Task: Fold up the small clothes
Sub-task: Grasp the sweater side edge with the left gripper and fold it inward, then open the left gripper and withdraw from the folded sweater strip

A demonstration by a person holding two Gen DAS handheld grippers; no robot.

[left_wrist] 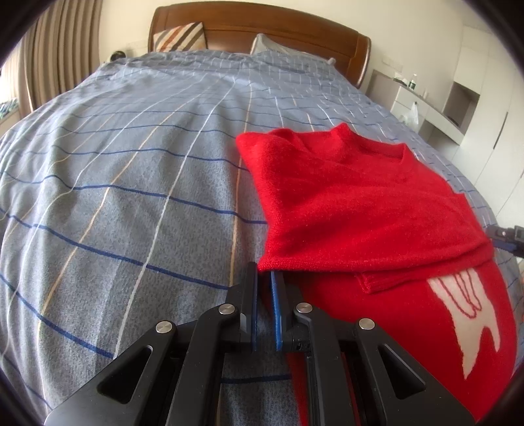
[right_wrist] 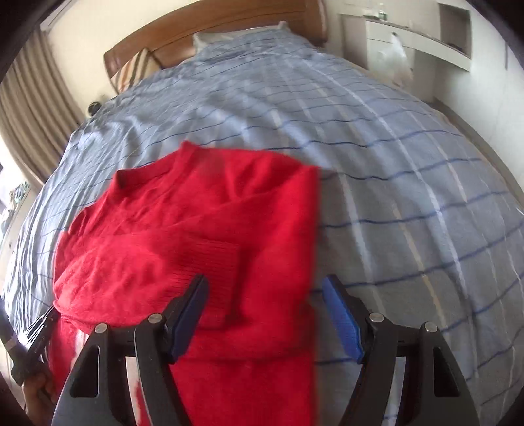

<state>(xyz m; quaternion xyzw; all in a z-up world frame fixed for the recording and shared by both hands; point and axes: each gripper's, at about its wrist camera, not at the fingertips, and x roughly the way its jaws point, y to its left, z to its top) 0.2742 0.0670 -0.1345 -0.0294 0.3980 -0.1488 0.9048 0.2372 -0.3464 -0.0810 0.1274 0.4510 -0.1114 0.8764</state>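
Observation:
A red knit sweater (left_wrist: 353,203) with a white tooth-like motif lies partly folded on the blue checked bedspread (left_wrist: 131,183). My left gripper (left_wrist: 264,278) sits at the sweater's left folded edge, its jaws nearly closed with a narrow gap; the corner of the fold sits at its tips and I cannot tell if it is pinched. In the right wrist view the sweater (right_wrist: 203,222) fills the lower left. My right gripper (right_wrist: 265,288) is open wide and empty, hovering over the sweater's right edge. The left gripper's tip shows at the lower left (right_wrist: 42,324).
A wooden headboard (left_wrist: 262,29) with a striped pillow (left_wrist: 180,36) stands at the far end. White cabinets and a shelf (left_wrist: 458,98) line the right wall, curtains (left_wrist: 49,59) the left. The bedspread stretches bare to the left of the sweater.

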